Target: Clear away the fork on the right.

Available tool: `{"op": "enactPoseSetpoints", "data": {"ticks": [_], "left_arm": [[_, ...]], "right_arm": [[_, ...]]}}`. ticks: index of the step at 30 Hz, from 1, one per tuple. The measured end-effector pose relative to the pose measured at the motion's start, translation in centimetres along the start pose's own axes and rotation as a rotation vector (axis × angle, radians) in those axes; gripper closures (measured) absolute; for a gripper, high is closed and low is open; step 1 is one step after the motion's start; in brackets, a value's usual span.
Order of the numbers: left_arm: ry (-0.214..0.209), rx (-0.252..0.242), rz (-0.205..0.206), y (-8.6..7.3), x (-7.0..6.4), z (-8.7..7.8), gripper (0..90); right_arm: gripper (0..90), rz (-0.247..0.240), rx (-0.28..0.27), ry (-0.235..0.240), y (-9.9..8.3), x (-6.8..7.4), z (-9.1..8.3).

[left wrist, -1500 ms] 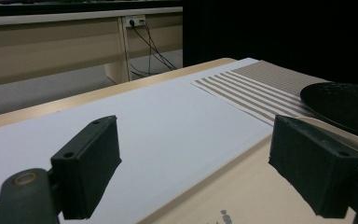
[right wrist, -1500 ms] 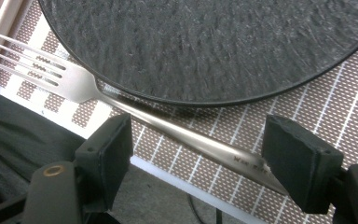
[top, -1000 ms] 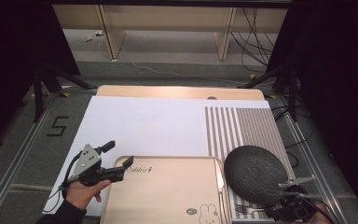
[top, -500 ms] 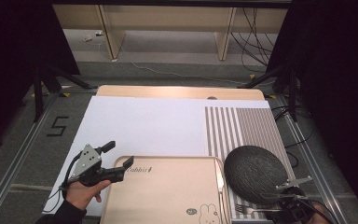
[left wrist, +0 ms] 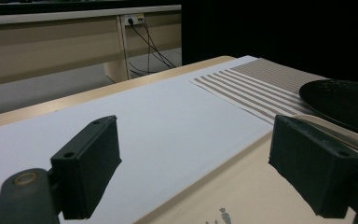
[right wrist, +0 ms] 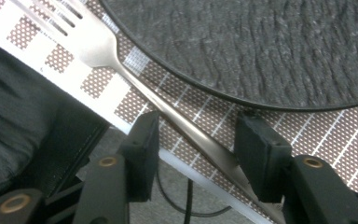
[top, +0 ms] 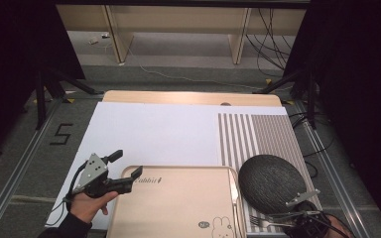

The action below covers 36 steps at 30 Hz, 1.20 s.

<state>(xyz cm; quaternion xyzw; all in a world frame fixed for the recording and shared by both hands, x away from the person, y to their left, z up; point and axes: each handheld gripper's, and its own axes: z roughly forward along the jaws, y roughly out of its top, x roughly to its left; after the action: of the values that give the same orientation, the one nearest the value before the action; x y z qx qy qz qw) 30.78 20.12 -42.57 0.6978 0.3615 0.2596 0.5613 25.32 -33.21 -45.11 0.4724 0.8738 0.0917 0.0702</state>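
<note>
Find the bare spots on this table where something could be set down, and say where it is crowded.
Free: the white sheet beyond the tray, and the striped mat beyond the dark plate. Crowded: the near edge, where the left gripper, tray, plate, fork and right gripper sit close together.
</note>
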Motion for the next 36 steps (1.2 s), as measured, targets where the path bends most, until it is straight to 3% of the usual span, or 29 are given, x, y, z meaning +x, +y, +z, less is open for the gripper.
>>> {"op": "enactPoseSetpoints", "data": {"ticks": [4,18,36], "left_arm": [[-0.003,0.0,-0.002,0.0,-0.1,0.1,15.8],[-0.002,-0.001,-0.002,0.0,0.0,0.1,15.8],[-0.002,0.001,0.0,-0.1,0.0,0.1,15.8]], "right_arm": [[57.5,-0.037,0.009,-0.009,0.2,0.3,0.0],[72.7,-0.258,0.065,-0.052,1.4,1.9,0.0],[81.7,-0.426,0.122,-0.08,2.0,3.1,0.2]]}}
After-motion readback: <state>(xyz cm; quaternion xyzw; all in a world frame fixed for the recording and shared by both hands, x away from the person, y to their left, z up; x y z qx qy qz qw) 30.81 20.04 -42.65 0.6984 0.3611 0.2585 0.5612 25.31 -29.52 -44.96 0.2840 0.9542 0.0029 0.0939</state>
